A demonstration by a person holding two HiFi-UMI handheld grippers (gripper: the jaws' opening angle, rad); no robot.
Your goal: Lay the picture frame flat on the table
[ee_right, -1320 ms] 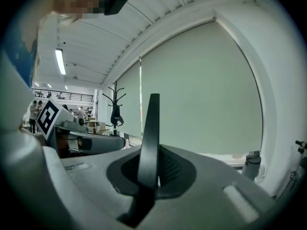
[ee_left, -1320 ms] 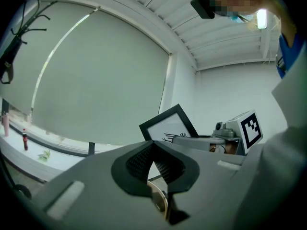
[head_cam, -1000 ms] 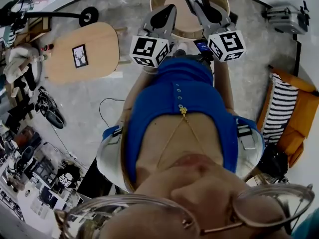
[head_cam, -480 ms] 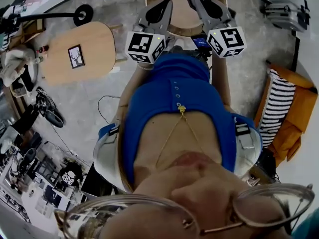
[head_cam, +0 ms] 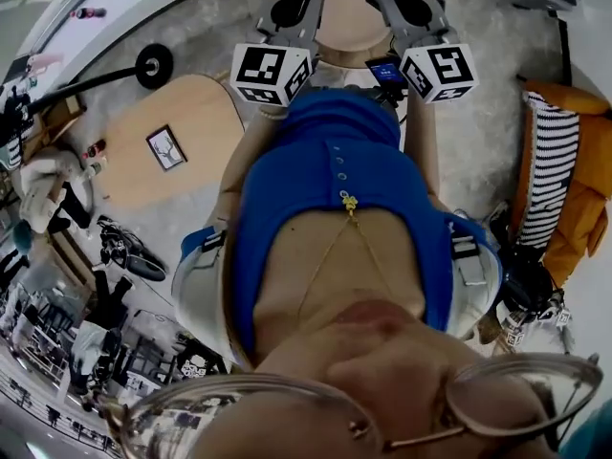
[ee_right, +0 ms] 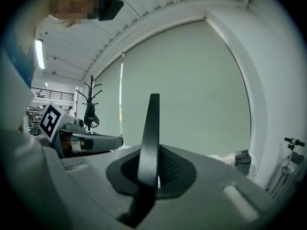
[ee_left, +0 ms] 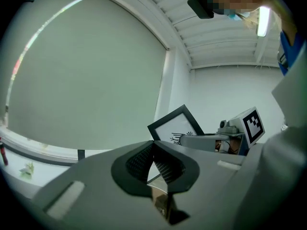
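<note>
The picture frame (ee_right: pixel 149 138) is off the table, standing upright and edge-on between the jaws of the right gripper (ee_right: pixel 153 170), which is clamped tight on its thin black border. From the left gripper view its white face with a dark drawing shows, tilted, well above any surface. It looks light and stiff, a narrow rim round what is probably a glazed front, so it likely breaks if dropped and may slip or pivot in a pinch on one edge. The safer hold seems to be the middle of one side rail, with the lower edge set down first and the frame then tipped over flat. The left gripper (ee_left: pixel 153 163) carries nothing, its pads meeting at the tips. Below both grippers in the head view lies a round wooden table (head_cam: pixel 349 38). Off to the left stands an oval table (head_cam: pixel 206 113) with a second small picture (head_cam: pixel 165 147) lying on it. Compared with a second ago, both grippers sit higher in the head view, the held frame has almost left its top edge, and the oval table has slid lower and turned.
</note>
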